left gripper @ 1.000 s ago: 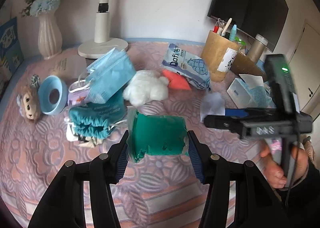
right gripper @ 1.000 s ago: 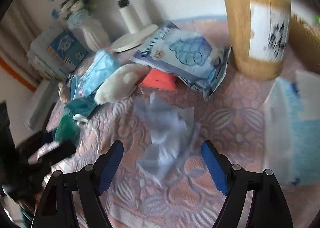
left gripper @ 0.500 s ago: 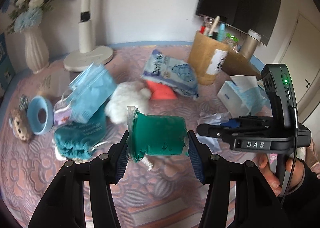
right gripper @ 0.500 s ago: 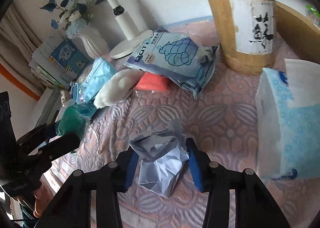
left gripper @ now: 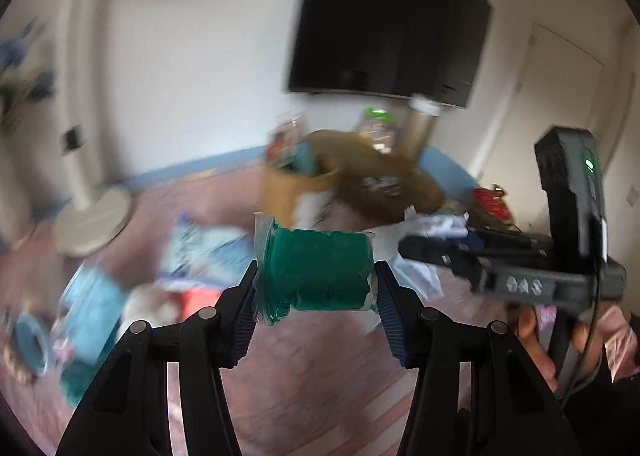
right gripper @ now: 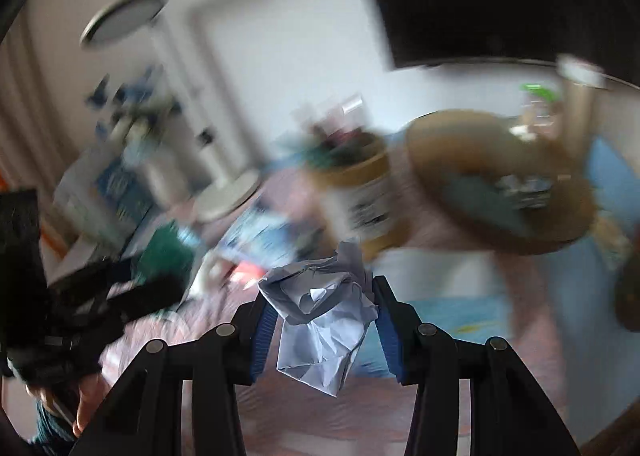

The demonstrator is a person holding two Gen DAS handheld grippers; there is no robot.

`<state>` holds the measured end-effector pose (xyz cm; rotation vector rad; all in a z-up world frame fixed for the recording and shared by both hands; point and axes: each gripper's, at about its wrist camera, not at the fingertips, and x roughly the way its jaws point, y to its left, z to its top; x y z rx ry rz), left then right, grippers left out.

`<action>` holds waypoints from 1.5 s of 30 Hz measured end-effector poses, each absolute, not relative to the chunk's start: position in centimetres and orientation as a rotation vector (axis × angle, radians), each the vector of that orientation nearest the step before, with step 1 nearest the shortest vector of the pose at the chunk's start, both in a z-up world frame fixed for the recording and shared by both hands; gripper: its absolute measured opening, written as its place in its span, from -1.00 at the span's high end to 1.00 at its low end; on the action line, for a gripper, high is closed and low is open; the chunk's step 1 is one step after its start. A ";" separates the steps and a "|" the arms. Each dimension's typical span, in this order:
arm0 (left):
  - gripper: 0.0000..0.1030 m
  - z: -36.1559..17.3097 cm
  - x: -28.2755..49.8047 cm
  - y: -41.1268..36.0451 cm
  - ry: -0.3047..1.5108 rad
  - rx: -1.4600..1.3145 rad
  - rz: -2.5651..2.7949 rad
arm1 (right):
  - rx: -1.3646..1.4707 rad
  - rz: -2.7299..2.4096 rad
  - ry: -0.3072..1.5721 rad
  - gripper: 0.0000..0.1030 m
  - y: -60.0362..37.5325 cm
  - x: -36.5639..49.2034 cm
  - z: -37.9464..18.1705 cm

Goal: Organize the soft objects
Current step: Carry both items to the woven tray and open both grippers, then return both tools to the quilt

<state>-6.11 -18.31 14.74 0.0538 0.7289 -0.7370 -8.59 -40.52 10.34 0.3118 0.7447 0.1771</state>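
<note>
Both grippers are loaded and clear of the table (left gripper: 304,388). The left gripper (left gripper: 316,288) pinches a green soft pack (left gripper: 320,272) in clear wrap, its long axis crosswise between the pads. The right gripper (right gripper: 320,320) is clamped on a crumpled pale-blue paper wad (right gripper: 320,320), which hangs below the fingertips. A shallow brown basket (right gripper: 500,175) lies ahead and right, nearer the right hand; probable drop point. Background is blurred.

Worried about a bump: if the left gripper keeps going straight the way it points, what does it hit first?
Probably the tan pen holder, just beyond the green packet held in the left gripper. Blur makes depth uncertain.
</note>
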 end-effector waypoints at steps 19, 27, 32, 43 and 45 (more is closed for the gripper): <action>-0.01 13.8 0.8 -39.4 0.814 0.207 -0.874 | 0.602 -0.165 0.821 0.11 -59.7 -0.6 7.3; -0.60 14.0 3.7 -41.5 0.736 0.196 -0.767 | 0.619 -0.178 0.818 -0.36 -62.3 1.7 7.2; -0.60 15.6 2.7 -38.5 0.726 0.129 -0.814 | 0.612 -0.160 0.771 -0.37 -62.3 0.1 8.8; -0.65 21.5 -4.6 -28.2 0.551 0.188 -0.689 | 0.441 0.010 0.712 -0.58 -51.7 -4.7 13.4; -0.65 22.2 -5.5 -25.3 0.529 0.166 -0.650 | 0.391 0.081 0.694 -0.59 -48.2 -5.7 14.1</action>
